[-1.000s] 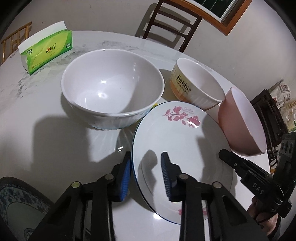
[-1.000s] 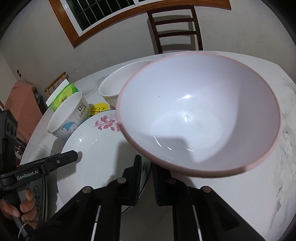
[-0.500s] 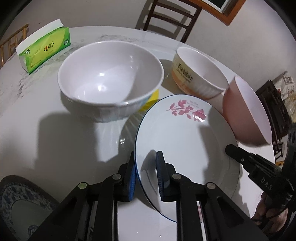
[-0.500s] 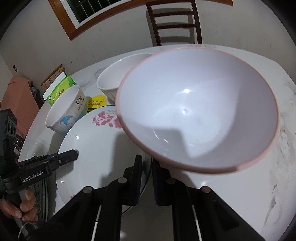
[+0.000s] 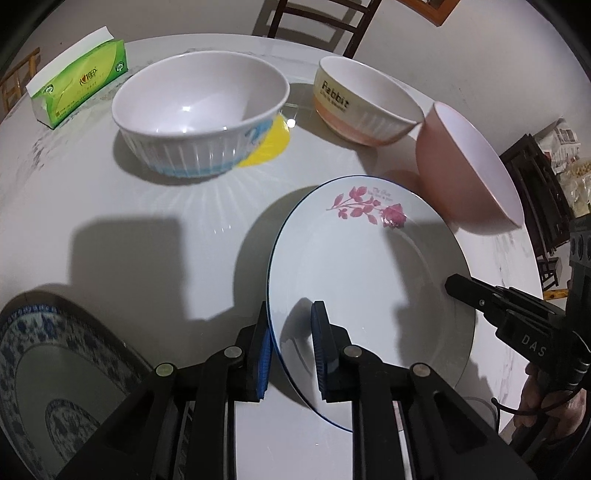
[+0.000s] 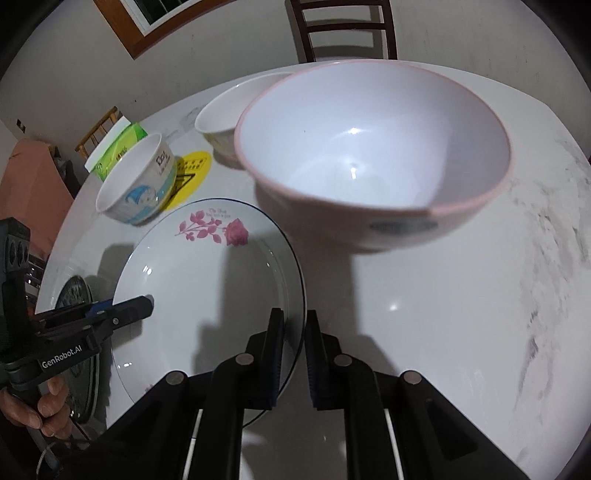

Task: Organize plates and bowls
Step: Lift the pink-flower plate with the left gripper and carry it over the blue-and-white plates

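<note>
A white plate (image 5: 369, 280) with a pink rose print and a thin blue rim lies tilted over the marble table (image 5: 129, 240). My left gripper (image 5: 291, 349) is shut on its left rim, one blue pad under it and one on top. My right gripper (image 6: 294, 350) is shut on the opposite rim of the plate (image 6: 207, 295); in the left wrist view the right gripper (image 5: 452, 286) reaches in from the right. A pink bowl (image 6: 373, 155) stands just beyond the plate, slightly blurred. It leans at the plate's far right as the pink bowl (image 5: 465, 166).
A large white ribbed bowl (image 5: 199, 110) sits on a yellow sticker (image 5: 266, 144), with a "Rabbit" bowl (image 5: 362, 107) to its right. A green tissue pack (image 5: 77, 88) lies far left. A blue-patterned plate (image 5: 44, 387) is near left. A chair (image 6: 343, 33) stands behind the table.
My left jaws have closed onto the plate's rim. The plate has come away from the large white bowl. The pink bowl no longer overhangs the plate's rim and sits more upright.
</note>
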The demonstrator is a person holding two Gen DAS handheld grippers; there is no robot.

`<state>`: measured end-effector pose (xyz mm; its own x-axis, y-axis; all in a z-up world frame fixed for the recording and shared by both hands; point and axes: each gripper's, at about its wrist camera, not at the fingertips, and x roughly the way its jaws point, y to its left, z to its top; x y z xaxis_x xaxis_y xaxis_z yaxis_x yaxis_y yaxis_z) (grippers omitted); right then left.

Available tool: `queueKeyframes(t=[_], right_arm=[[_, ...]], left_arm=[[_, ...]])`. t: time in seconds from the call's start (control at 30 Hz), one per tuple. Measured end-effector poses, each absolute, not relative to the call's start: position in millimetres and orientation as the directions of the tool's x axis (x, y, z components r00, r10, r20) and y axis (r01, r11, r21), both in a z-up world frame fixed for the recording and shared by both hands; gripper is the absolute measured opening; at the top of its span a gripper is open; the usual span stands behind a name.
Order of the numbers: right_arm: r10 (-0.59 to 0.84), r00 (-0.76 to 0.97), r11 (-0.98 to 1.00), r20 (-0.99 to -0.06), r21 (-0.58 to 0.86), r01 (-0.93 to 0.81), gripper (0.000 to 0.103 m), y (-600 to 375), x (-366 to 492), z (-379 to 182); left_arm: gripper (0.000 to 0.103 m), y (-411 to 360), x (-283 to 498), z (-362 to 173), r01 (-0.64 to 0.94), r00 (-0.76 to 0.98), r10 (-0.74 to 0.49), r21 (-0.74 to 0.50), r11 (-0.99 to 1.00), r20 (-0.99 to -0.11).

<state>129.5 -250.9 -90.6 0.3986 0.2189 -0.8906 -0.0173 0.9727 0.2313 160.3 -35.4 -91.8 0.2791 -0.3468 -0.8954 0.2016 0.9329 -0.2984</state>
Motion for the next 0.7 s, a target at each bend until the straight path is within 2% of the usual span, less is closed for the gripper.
queueKeyframes(t=[0.3,0.7], right_arm=[[0.193,0.41,0.977,-0.891,0.212,0.001,0.012,-251.2,104.4,-88.9],[0.19,0.436,0.978,-0.879,0.209,-0.006,0.012,-247.4,89.7,-75.1]], left_arm=[[0.016,-35.0,127.5,-88.7,0.23,0.286,-0.348,-0.288,0.93,-0.893],[0.015,-36.1,123.5,-75.4,0.229,0.316,-0.351,-0.288,0.93,-0.882]])
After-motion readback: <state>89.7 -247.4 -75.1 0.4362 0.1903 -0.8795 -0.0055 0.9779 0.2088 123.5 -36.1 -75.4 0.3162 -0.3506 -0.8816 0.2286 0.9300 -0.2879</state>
